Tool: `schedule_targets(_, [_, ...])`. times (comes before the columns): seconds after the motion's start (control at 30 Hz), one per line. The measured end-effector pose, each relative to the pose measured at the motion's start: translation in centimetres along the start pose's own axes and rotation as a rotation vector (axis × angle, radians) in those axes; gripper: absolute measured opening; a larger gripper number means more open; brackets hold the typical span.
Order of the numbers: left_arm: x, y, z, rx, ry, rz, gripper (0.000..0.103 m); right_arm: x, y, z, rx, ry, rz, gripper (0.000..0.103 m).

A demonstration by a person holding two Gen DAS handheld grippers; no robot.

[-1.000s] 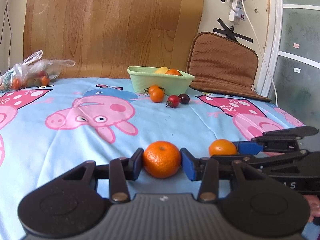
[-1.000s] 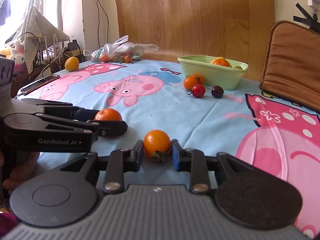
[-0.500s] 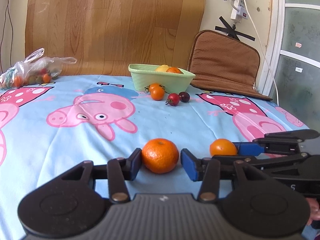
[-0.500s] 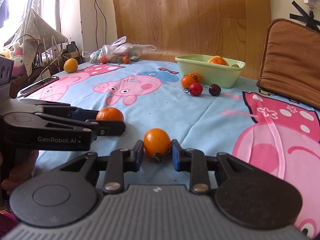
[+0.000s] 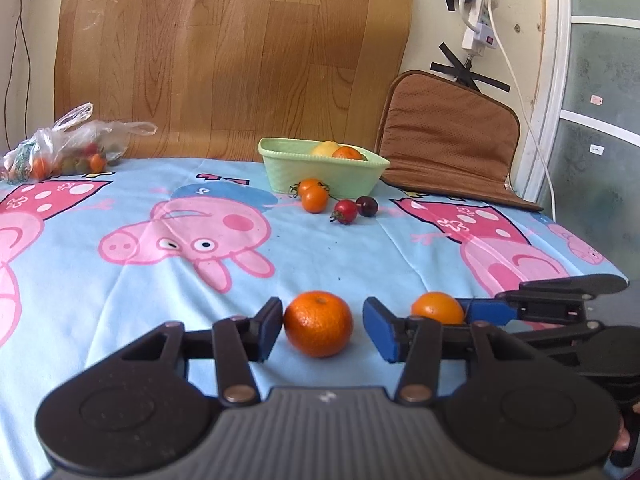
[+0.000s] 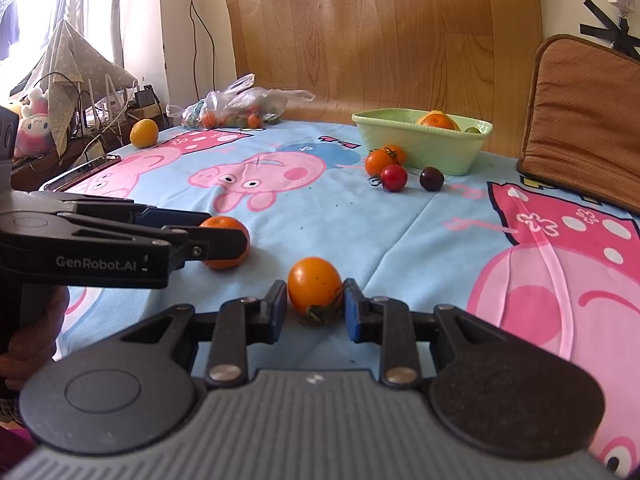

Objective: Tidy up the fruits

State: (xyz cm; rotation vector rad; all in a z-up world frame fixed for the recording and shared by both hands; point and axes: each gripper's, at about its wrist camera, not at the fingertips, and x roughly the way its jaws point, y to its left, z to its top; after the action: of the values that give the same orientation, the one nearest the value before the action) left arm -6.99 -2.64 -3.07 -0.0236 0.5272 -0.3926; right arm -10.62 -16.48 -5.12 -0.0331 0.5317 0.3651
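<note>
Our left gripper (image 5: 323, 326) fingers released: tangerine (image 5: 319, 323) sits between them on the bench, touching only the left pad. Right gripper (image 6: 316, 305) clenched on orange tomato (image 6: 315, 285). Basket (image 5: 320, 176) at far edge, straight ahead.

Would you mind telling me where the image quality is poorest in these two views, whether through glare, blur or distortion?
Right wrist view: the window at top left is blown out white, and fisheye bends the wood panel. Left wrist view: evenly lit, the door frame bows, and the tangerine casts only a soft shadow; corners vignette dark.
</note>
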Motion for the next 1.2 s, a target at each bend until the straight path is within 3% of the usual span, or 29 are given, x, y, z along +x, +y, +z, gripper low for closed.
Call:
schedule_targets(0.37, [0.36, 0.33, -0.43, -0.014, 0.016, -0.008, 0.04, 0.0, 0.05, 0.03, -0.009, 0.001, -0.008, 0.033])
schedule_targets(1.2, [0.34, -0.12, -0.04, 0.011, 0.01, 0.005, 0.044, -0.01, -0.27, -0.03, 0.007, -0.003, 0.005, 0.036])
